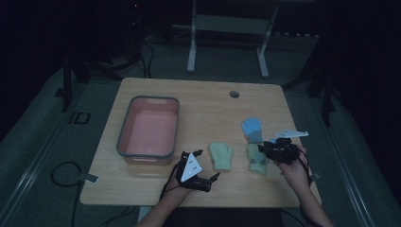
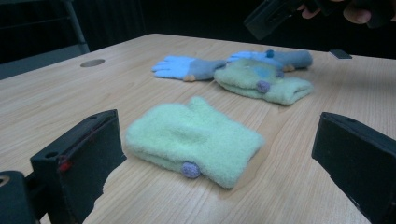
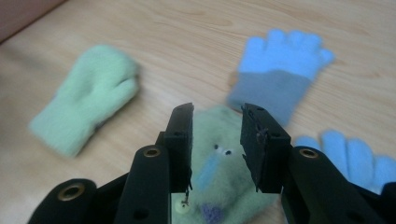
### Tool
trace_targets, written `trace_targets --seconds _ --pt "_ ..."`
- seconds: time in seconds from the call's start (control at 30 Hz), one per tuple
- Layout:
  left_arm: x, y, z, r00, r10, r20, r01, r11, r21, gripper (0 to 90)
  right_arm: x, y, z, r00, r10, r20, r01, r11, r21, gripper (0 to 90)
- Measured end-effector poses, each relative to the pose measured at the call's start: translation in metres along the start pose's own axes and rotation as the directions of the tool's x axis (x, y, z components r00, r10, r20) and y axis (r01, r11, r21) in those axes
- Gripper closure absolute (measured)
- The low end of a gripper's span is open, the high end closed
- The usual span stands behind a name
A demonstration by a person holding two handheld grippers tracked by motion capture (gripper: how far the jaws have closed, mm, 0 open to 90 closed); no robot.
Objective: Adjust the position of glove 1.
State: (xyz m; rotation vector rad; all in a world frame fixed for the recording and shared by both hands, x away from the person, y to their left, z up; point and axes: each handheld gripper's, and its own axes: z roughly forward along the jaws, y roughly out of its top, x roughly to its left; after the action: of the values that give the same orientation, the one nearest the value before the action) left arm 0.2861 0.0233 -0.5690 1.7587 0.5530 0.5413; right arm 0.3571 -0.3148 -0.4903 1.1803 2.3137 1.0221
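Two pale green mittens and two blue gloves with grey cuffs lie on the wooden table. My left gripper is open wide near the front edge, just left of the plain green mitten, which lies ahead between its jaws. My right gripper hovers over the other green mitten, which has a face pattern; its jaws stand a little apart with nothing held. One blue glove lies beyond it. The second blue glove lies beside it, under my right hand.
A pink bin with a grey rim stands at the left of the table. A round cable hole is near the far edge. A white desk frame stands on the floor behind. Cables trail on the floor at the left.
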Motion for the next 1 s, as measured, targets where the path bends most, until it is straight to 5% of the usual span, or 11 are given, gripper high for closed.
trace_targets --seconds 0.13,0.43,0.63,0.73,1.0 --pt "0.0 0.0 0.0 1.0 0.006 0.001 -0.006 1.0 0.002 2.0 -0.003 -0.003 -0.002 0.9961 -0.087 -0.014 0.087 0.996 0.01 65.0" --pt "0.0 0.0 0.0 1.0 0.007 0.003 -0.007 1.0 0.003 2.1 0.006 -0.019 0.015 0.9923 -0.124 -0.005 0.124 0.992 0.023 66.0" --pt "0.0 0.0 0.0 1.0 0.004 0.002 -0.004 1.0 0.002 2.1 0.003 -0.031 0.023 0.9967 -0.081 -0.002 0.081 0.995 0.061 64.9" --pt "0.0 0.0 0.0 1.0 0.007 0.003 -0.007 1.0 0.002 2.1 0.003 -0.04 0.029 0.9948 -0.102 0.005 0.101 0.991 0.088 65.7" --pt "-0.001 0.0 0.0 1.0 0.006 0.001 -0.006 1.0 0.003 2.1 0.005 -0.047 0.033 0.9981 -0.058 0.019 0.057 0.997 0.056 80.8"
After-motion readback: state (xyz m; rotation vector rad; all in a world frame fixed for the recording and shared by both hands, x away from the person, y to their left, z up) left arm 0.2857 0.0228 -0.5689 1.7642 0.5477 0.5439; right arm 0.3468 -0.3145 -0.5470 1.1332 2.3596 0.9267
